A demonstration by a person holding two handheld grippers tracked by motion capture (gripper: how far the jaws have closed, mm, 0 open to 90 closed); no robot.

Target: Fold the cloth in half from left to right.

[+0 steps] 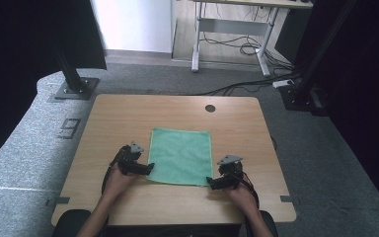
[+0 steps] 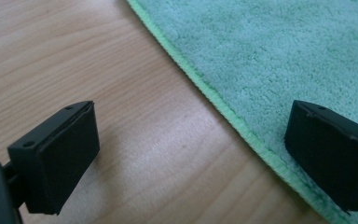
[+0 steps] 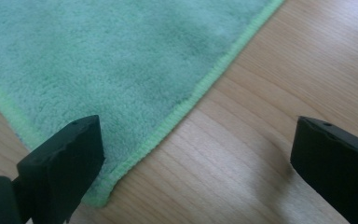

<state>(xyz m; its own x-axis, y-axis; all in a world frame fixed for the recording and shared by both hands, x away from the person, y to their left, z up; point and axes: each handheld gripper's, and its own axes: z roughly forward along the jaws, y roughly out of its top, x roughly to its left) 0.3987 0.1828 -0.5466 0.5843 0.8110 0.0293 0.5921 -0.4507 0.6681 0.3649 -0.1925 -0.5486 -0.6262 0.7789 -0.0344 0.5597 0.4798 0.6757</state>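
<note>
A green cloth [image 1: 180, 155] lies spread flat on the wooden table [image 1: 128, 118]. My left gripper [image 1: 149, 169] is at the cloth's near left corner, open. In the left gripper view, the cloth's hemmed edge [image 2: 223, 105] runs between the jaws, one jaw over bare wood and the other over the cloth. My right gripper [image 1: 208, 182] is at the near right corner, open. In the right gripper view the cloth's corner [image 3: 98, 198] lies just by the left jaw, with bare wood [image 3: 242, 154] between the jaws.
A dark round hole [image 1: 210, 108] sits near the table's far edge. Black frame posts [image 1: 71, 74] stand on the grey floor to the left and right. A desk frame with cables [image 1: 237, 47] stands beyond the table.
</note>
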